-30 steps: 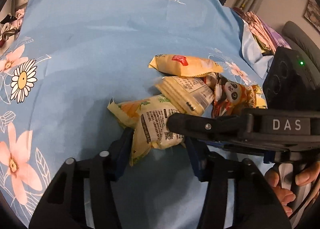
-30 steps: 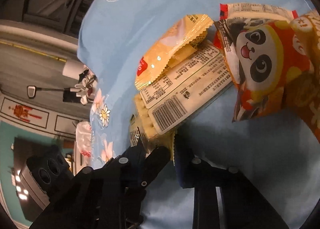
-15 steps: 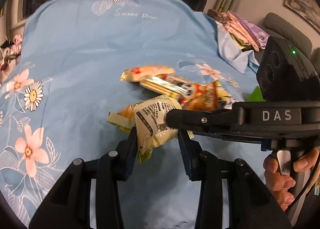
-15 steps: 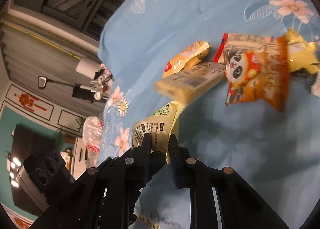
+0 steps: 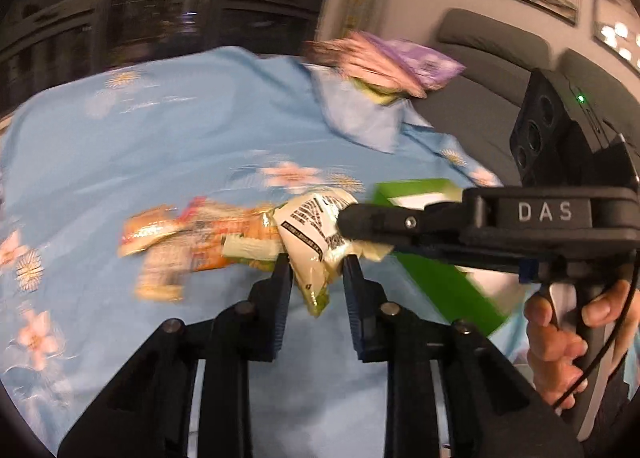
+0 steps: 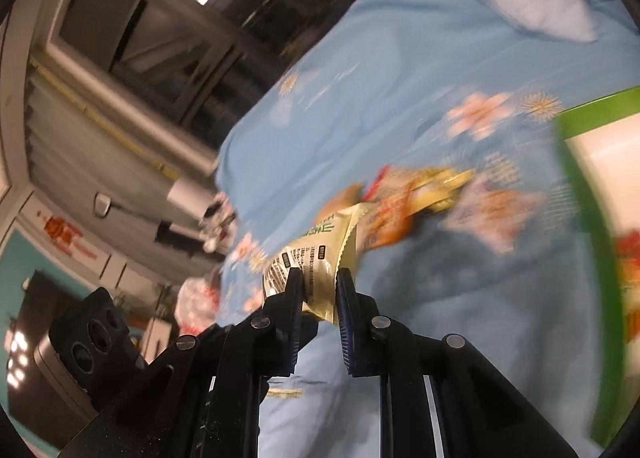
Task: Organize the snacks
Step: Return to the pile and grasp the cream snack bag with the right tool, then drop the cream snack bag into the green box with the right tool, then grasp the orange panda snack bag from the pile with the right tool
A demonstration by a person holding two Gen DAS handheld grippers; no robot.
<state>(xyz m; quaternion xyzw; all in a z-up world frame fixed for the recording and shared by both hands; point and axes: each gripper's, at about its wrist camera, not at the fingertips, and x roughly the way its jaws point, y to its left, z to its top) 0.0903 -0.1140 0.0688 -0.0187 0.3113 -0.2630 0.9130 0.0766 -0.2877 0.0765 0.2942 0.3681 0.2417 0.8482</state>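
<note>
Left wrist: snack packet (image 5: 316, 242) now airborne.

Right claw (image 6: 318, 284) clamped on pale snack packet (image 6: 310, 258) above blue floral cloth (image 6: 400, 90)

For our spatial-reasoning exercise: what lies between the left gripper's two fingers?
In the left wrist view, the pale green snack packet sits pinched between the left gripper fingers; the right gripper clamps its upper edge.

Blue cloth (image 5: 168, 146) bare beyond snack pile (image 5: 192, 242); green box (image 5: 436, 274) blocks right side.
</note>
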